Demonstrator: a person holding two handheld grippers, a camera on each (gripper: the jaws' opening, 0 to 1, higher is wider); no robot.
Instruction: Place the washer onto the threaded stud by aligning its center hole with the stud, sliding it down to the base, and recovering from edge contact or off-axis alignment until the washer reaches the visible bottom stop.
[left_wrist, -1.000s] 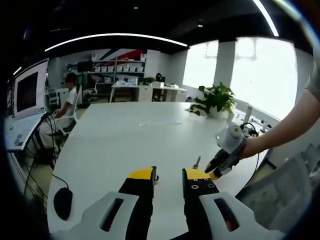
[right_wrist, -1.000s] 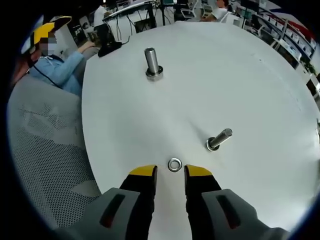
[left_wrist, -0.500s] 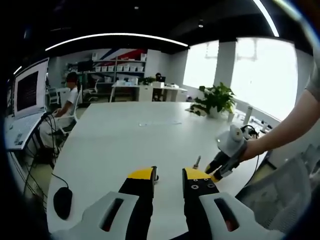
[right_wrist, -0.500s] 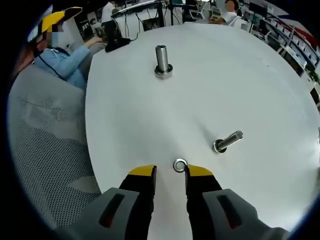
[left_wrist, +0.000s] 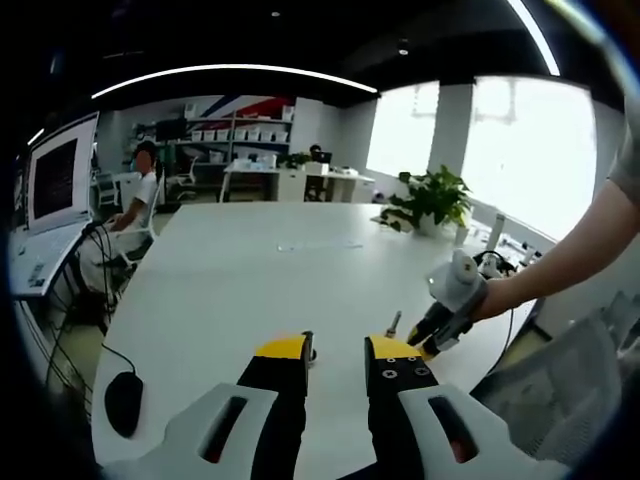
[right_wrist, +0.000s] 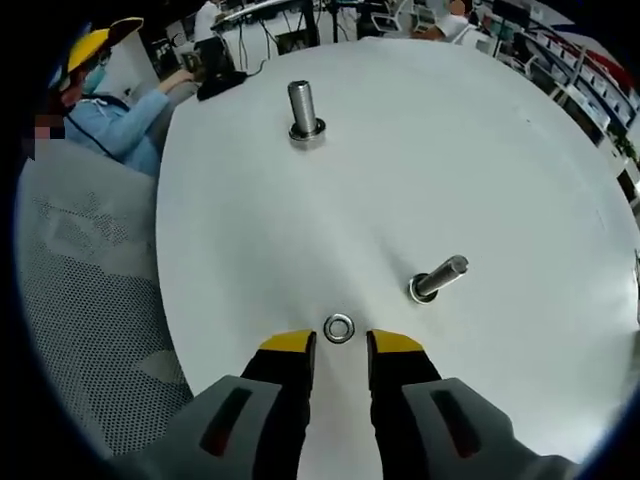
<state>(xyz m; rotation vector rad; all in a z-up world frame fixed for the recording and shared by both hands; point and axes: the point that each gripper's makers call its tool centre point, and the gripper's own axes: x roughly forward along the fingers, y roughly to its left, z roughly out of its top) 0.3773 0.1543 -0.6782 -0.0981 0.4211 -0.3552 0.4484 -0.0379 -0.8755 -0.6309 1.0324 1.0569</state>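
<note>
Backing off slightly, the right gripper (right_wrist: 339, 343) hovers with jaws parted just short of the washer (right_wrist: 339, 328) lying flat on the counter (right_wrist: 400, 160), beside the nearer stud (right_wrist: 437, 278).

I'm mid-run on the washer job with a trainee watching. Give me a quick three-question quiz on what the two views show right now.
1. True or false: the washer is already seated on a stud.
2. Multiple choice: where does the washer lie? A) flat on the white table, just ahead of the right hand-held gripper; B) clamped in the left hand-held gripper; C) round the base of the far stud.
3. Fill in: the stud closest to the washer is the ____ stud.

Key: 1 false, it lies loose on the table. 2 A. 3 near; the jaws stand open either side of the washer.
</note>
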